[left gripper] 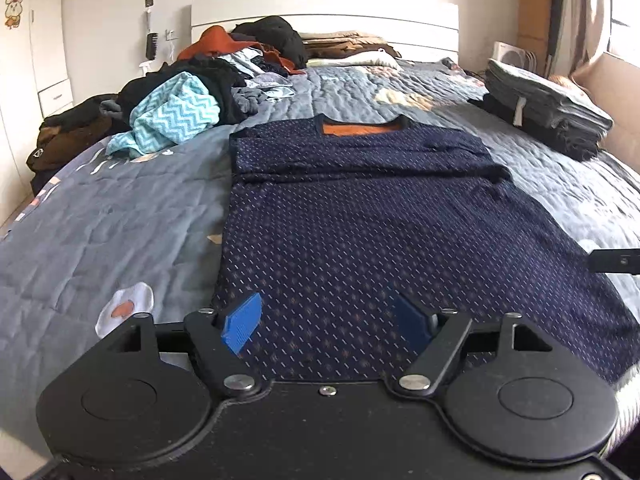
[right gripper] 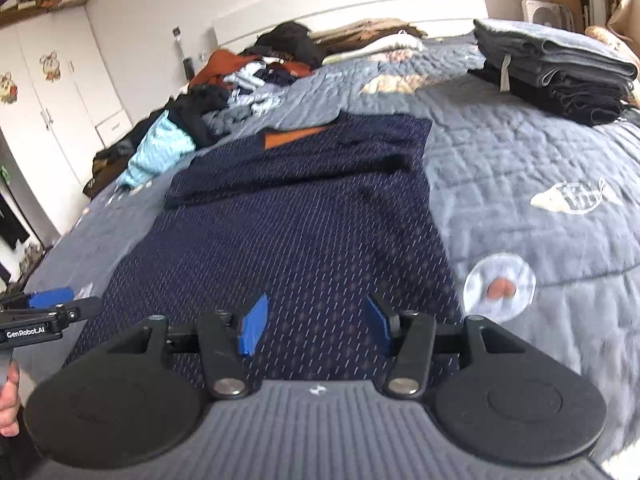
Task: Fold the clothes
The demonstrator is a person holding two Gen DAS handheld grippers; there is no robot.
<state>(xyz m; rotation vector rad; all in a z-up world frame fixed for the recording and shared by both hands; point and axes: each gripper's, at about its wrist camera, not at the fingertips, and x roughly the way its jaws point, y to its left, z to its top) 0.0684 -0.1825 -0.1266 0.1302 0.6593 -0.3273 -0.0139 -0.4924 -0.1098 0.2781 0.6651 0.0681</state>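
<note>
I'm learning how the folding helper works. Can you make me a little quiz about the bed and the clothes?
1. True or false: the navy sweater lies spread flat on the bed, with its sleeves folded across its chest.
2. Which pile is neatly folded? A) the stack near the window B) the heap with the zigzag blue cloth
3. Fill in: the jaws of the left gripper and the right gripper both stand ____, holding nothing.

Key: 1 true; 2 A; 3 open.
</note>
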